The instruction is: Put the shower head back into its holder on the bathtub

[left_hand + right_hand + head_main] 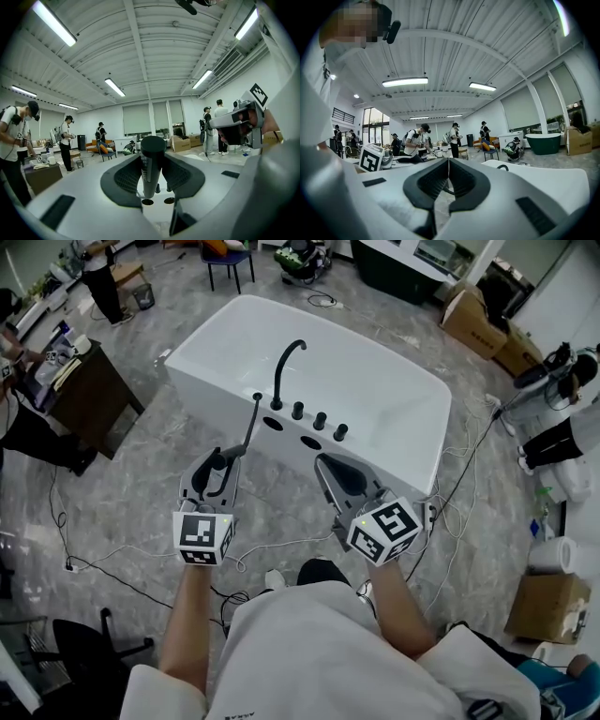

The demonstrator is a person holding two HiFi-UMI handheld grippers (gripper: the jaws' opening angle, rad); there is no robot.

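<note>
- As I look down through the head view, my left gripper (225, 459) is clamped on the black shower head (251, 423), holding it by its thick lower end.
- Its slim upper part slants up to the near rim of the white bathtub (398, 465). The tip sits just left of the black faucet (281, 371).
- From the left gripper view, the shower head (153, 150) stands upright between the two dark pads (125, 180), which press on it from both sides.
- Two round holes (273, 423) lie in the tub deck below the faucet, and the shower head is in neither of them. I see the same holes (147, 202) low between the jaws in the left gripper view.
- Three black knobs (319, 418) stand in a row to the right of the faucet.
- My right gripper (325, 465) hangs just short of the tub's near wall. It is well apart from the left one.
- In the right gripper view, its jaws (448, 173) are pressed together with nothing between them.
</note>
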